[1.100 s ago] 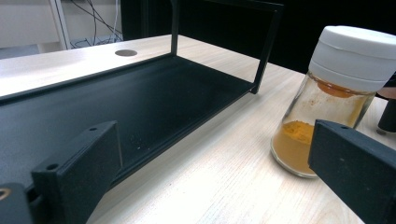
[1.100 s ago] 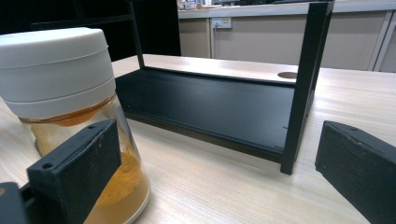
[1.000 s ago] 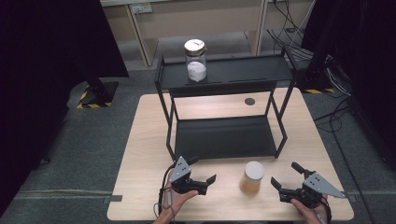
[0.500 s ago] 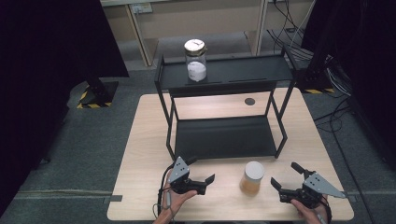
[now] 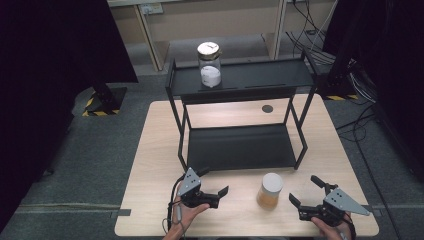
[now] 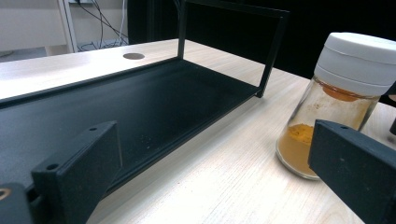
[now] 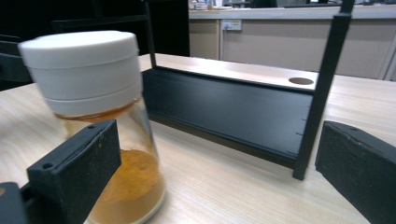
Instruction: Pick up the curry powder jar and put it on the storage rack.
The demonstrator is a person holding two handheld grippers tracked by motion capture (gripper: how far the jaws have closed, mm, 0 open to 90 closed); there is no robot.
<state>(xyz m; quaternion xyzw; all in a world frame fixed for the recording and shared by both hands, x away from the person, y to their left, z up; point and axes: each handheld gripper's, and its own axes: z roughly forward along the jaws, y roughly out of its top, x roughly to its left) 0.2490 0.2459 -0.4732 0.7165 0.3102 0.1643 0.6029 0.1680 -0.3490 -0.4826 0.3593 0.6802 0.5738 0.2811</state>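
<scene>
Down at the near left of the wooden table (image 5: 150, 150), the left gripper (image 5: 214, 184) rests in the person's hand with its jaws spread wide and nothing between them. In the left gripper view those jaws frame the lower shelf of the black rack (image 6: 140, 107), with the jar off to one side, partly behind one jaw. Just to the right, near the table's front edge, stands the jar of orange powder (image 5: 270, 190), upright, with a white lid, in front of the rack and apart from both grippers. Farther right, the right gripper (image 5: 306, 191) is also held with its jaws apart and empty, its tips turned toward the jar. In the right gripper view the jar (image 7: 100, 126) sits close behind one jaw, not between the two. Up on the rack's top shelf (image 5: 260, 75), toward its left end, stands a second glass jar (image 5: 209, 64) with white contents.
</scene>
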